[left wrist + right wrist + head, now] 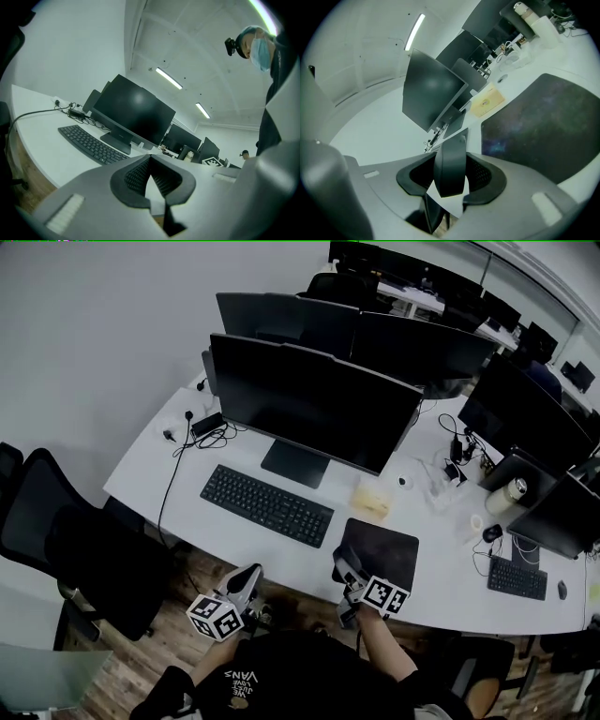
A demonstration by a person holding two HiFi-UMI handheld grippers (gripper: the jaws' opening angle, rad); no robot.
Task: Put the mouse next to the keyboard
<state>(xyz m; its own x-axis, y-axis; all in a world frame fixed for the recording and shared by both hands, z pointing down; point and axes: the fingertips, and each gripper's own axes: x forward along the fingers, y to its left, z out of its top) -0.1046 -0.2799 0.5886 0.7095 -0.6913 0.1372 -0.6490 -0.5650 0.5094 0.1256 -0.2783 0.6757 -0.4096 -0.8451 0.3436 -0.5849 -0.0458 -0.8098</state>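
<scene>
My left claw (246,581) was pinched closed on nothing, just off the table (309,563) edge. Swung wide, it could have knocked the keyboard (267,505). My right claw (347,570) was clamped on the mouse (450,171), which stood narrow between the pads over the pad's (380,549) near corner, with the keyboard at ten o'clock. The hold looked slim, so a quick sweep might have twisted the mouse loose. Both claws pointed towards twelve o'clock, the right tipped slightly downward.
</scene>
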